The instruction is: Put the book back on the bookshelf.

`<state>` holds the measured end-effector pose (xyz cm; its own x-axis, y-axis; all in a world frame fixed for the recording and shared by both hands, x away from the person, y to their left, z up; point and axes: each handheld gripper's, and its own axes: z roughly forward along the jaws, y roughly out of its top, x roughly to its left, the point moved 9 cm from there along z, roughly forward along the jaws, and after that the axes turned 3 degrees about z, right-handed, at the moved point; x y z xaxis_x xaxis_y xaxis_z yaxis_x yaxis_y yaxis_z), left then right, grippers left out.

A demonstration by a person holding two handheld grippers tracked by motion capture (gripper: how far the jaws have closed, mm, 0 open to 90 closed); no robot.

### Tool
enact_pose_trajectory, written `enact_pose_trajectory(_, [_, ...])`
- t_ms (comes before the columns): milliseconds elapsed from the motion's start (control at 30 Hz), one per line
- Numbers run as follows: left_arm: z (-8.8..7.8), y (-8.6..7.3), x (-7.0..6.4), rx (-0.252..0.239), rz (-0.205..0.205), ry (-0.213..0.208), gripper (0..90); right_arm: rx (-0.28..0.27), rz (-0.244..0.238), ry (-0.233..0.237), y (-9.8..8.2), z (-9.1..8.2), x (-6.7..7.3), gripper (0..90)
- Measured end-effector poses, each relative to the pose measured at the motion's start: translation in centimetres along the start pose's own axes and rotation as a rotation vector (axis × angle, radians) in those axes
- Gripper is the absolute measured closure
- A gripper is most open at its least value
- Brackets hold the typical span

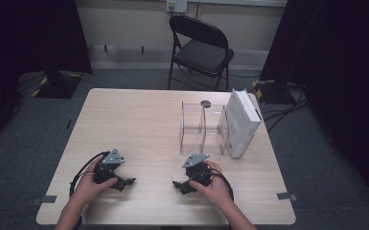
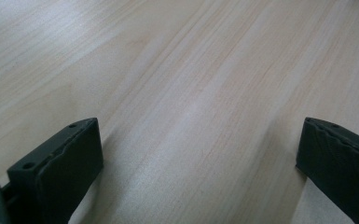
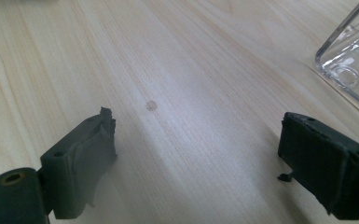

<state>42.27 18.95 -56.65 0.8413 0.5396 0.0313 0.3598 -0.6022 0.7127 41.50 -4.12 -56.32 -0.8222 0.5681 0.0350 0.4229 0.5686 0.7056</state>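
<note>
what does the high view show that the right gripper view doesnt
High view alone: the white book standing against the clear rack's right end, the folding chair, both hands, the left gripper. Right gripper view alone: a small round mark on the wood, seen between wide-open jaws. Both: the table, a rack corner, the right gripper.
</note>
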Motion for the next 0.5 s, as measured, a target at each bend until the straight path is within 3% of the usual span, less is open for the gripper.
enact_pose_trajectory(133, [0.05,0.08,-0.08,-0.01,-0.013,0.001,0.0,-0.027,-0.003,0.0,-0.04,0.0,-0.03,10.1])
enact_pose_trajectory(500, [0.0,0.0,0.0,0.0,0.0,0.0,0.0,-0.028,0.0,-0.004,-0.05,-0.01,-0.02,10.1])
